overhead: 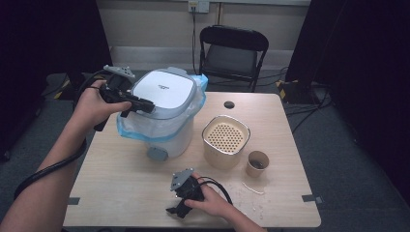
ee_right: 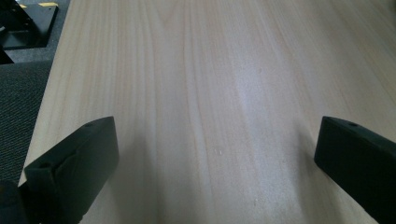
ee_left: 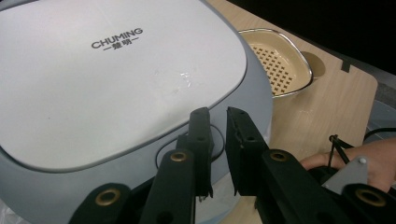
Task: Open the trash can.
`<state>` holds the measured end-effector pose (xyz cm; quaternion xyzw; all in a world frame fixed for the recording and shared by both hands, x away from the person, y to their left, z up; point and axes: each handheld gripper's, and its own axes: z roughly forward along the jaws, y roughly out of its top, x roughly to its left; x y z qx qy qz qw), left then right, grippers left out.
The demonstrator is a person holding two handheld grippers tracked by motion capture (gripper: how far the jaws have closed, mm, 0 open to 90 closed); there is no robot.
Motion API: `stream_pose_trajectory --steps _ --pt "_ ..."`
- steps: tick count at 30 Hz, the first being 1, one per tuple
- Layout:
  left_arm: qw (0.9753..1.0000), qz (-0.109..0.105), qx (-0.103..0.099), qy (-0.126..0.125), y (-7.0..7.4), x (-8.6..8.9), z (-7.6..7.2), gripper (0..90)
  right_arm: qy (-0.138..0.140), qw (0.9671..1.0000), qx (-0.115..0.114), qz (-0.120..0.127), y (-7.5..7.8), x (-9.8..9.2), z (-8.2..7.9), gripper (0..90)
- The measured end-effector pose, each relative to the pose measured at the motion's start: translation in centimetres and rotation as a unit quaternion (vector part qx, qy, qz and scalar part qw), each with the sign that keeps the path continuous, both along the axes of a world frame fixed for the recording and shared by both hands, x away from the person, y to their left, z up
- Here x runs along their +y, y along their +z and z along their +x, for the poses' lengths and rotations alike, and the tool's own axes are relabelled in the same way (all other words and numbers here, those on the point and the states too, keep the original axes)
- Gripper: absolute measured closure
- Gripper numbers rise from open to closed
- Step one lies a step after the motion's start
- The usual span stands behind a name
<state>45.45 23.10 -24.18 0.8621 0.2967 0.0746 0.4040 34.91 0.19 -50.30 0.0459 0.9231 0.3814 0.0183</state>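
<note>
Your left gripper (ee_left: 215,154) sits at the near rim of the grey appliance lid (overhead: 163,93), jaws narrowed to a slim gap around a small oval release tab (ee_left: 212,142) just ahead of the tips; whether they grip it cannot be told. This placement suggests the lid is about to be opened. The lid reads "CHUMING", with small characters beneath. Beyond the tips stands the perforated basket (ee_left: 278,60).

Your right gripper (overhead: 183,194) rests on the bare table (ee_right: 210,93), jaws spread wide, holding nothing, apparently parked.
</note>
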Motion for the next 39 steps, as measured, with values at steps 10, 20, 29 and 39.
stream_pose_trajectory --steps 10,20,29,39 --pt "0.9999 -0.001 -0.010 0.013 -0.40 0.29 0.48 89.7 0.000 1.0000 0.000 0.000 0.00 0.00 0.00 0.0" --pt "0.9997 -0.006 -0.008 0.021 -0.50 0.37 0.44 90.0 0.000 1.0000 0.000 0.000 0.01 0.00 0.00 0.0" --pt "0.9997 -0.015 -0.007 0.019 -0.73 0.62 0.45 90.0 0.000 1.0000 0.000 0.000 0.00 0.00 0.00 0.0" --pt "0.9997 -0.016 -0.010 0.014 -0.89 0.83 0.35 90.0 0.002 1.0000 -0.001 -0.001 0.00 -0.02 0.03 0.0"
